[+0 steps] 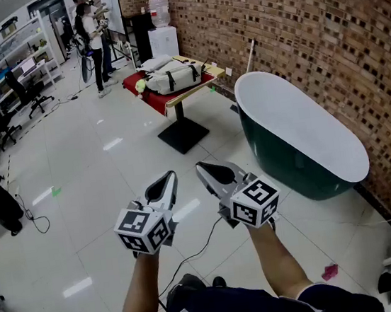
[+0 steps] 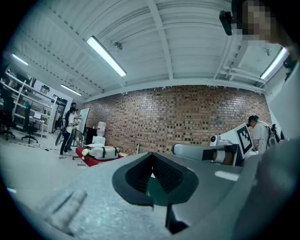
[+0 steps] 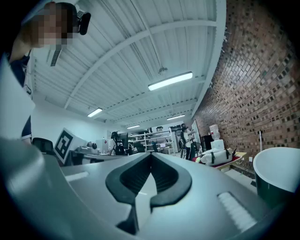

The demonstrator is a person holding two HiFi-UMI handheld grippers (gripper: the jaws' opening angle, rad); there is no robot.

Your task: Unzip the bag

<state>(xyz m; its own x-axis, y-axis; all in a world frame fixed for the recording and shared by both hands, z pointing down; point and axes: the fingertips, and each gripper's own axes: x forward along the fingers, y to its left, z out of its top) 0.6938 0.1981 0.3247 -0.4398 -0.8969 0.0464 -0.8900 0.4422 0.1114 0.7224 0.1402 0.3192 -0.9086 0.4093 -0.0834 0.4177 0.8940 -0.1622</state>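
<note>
You hold both tools low in front of you, side by side and level, above the pale tiled floor [image 1: 90, 165]. The left tool [image 1: 170, 178] has its jaws pressed together, with nothing between them. The right tool [image 1: 202, 166], just beside it at 3 o'clock, is pressed together in the same way and is also empty. The two tips lean a little toward each other but do not touch. At 2 o'clock from the tools stands a dark green bathtub [image 1: 299, 127] with a white inside, close along the brick wall [image 1: 306, 16]. Farther away, at 12 o'clock and well apart from both tools, the white bag [image 1: 174, 78] with dark straps lies on a small bench [image 1: 188, 92], on a red cloth [image 1: 152, 99] that covers part of the top. The zipper of the bag is too small to judge from here. Behind the bench a water dispenser [image 1: 162, 31] stands against the wall, and at 11 o'clock two persons [image 1: 91, 37] stand near a whiteboard.
</note>
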